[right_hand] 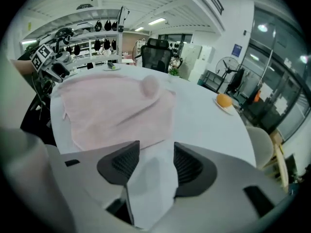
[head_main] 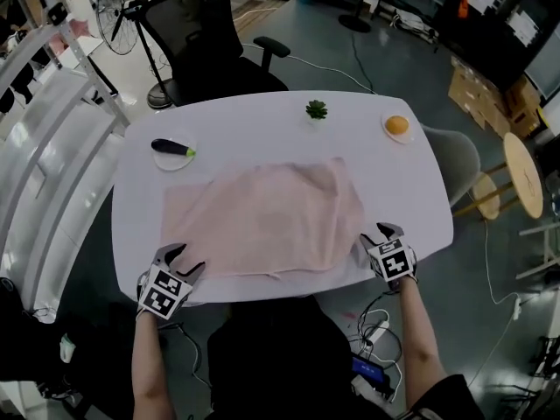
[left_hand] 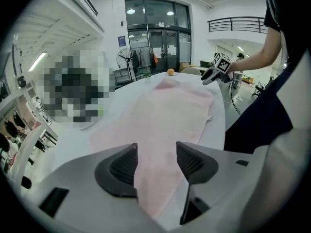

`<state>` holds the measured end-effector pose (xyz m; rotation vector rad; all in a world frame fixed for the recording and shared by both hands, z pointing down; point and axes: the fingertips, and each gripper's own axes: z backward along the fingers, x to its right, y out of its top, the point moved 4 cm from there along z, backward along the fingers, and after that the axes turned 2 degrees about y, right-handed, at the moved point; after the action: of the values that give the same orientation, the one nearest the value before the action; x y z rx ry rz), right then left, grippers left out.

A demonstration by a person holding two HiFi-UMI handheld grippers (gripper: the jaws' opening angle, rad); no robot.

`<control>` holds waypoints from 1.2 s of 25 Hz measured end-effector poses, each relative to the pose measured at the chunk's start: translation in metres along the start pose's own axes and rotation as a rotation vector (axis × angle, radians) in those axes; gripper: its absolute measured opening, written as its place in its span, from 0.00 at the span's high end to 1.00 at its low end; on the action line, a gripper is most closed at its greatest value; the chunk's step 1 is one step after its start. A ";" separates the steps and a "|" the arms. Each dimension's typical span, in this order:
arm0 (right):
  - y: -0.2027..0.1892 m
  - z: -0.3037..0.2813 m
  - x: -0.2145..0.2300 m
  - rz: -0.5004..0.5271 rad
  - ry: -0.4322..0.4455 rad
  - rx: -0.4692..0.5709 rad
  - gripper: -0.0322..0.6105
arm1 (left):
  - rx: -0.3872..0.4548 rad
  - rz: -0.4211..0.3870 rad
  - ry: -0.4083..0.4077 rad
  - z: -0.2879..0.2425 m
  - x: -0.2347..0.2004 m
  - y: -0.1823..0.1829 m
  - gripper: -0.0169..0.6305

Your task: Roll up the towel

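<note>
Both claws gape wide and empty, the left claw [head_main: 182,262] over one near corner and the right claw [head_main: 381,234] beside the other of the towel [head_main: 262,217] spread on the table [head_main: 254,121], likely poised to start rolling.

The left forearm [head_main: 149,357] and right forearm [head_main: 426,335] reach forward, well apart. The left hand-held gripper [head_main: 186,261] points steeply downward, jaws apart. The right hand-held gripper [head_main: 381,234] points downward likewise, jaws apart, marker cube facing up.
</note>
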<state>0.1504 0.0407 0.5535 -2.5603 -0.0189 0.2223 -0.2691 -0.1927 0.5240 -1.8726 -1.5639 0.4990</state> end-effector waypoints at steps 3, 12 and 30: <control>0.005 -0.017 0.023 0.030 0.065 -0.015 0.58 | -0.028 0.025 -0.004 -0.020 0.019 0.012 0.55; 0.020 -0.062 0.042 0.157 0.424 -0.052 0.62 | -0.061 0.088 0.029 -0.050 0.062 0.041 0.55; 0.091 0.032 0.031 0.232 0.393 -0.312 0.87 | -0.103 -0.040 -0.108 -0.108 0.073 0.072 0.55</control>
<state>0.1728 -0.0171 0.4730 -2.8696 0.4237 -0.2184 -0.1310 -0.1534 0.5611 -1.9139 -1.7240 0.5178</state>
